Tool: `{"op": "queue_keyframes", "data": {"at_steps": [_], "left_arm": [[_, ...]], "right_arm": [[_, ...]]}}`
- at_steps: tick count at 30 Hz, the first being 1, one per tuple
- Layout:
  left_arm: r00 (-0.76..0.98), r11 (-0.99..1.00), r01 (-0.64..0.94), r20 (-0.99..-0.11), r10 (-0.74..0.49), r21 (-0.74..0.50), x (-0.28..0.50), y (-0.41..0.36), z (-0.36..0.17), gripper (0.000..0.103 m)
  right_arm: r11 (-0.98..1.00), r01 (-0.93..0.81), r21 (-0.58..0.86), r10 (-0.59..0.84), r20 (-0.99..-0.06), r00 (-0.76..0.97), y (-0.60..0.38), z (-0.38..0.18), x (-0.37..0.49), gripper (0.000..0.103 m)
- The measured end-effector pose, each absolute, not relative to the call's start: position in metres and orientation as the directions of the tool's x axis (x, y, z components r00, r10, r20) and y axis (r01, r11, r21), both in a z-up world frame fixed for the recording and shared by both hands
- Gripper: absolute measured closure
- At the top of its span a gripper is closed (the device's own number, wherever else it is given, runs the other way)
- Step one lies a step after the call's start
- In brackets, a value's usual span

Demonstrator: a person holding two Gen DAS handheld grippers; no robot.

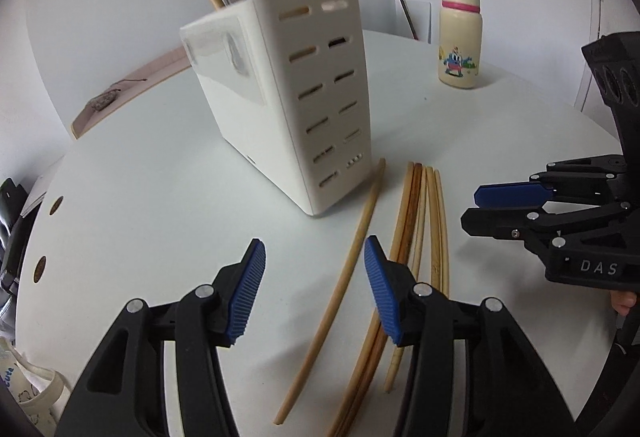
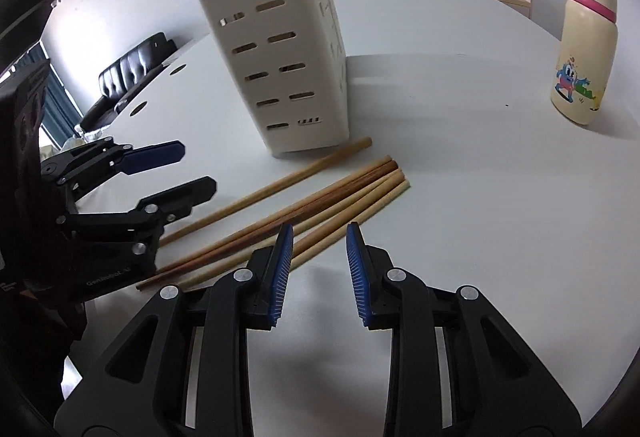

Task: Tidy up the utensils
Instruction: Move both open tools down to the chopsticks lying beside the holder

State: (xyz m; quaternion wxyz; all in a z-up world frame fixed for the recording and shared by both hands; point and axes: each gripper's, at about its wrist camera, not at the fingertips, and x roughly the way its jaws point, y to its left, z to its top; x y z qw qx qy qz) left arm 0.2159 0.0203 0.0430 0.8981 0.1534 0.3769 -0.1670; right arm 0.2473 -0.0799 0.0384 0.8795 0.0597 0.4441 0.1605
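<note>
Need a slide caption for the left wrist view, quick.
Open left tool above a lone chopstick beside the holder; four more chopsticks alongside.

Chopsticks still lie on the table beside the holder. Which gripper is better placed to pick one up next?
Probably the left. The left gripper is open with the lone chopstick lying between its fingers. The right gripper, also open, hovers beside the bundle of chopsticks, over bare table.
</note>
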Motion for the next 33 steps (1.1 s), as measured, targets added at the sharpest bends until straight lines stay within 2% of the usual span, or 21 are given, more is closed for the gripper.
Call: {"op": "queue_keyframes", "data": {"at_steps": [10, 30, 33], "left_arm": [[0.584, 0.903, 0.42, -0.789, -0.19, 0.093, 0.229, 0.023, 0.022, 0.061], [0.544, 0.889, 0.451, -0.815, -0.199, 0.084, 0.239, 0.02, 0.012, 0.067], [0.537, 0.885, 0.459, -0.818, -0.206, 0.079, 0.24, 0.018, 0.013, 0.073]], "right_arm": [[0.957, -0.26, 0.127, 0.253, -0.805, 0.536, -0.051, 0.029, 0.249, 0.076], [0.952, -0.307, -0.008, 0.161, -0.837, 0.523, -0.04, 0.03, 0.245, 0.076], [0.956, -0.292, -0.008, 0.147, -0.852, 0.503, -0.041, 0.03, 0.251, 0.076]]}}
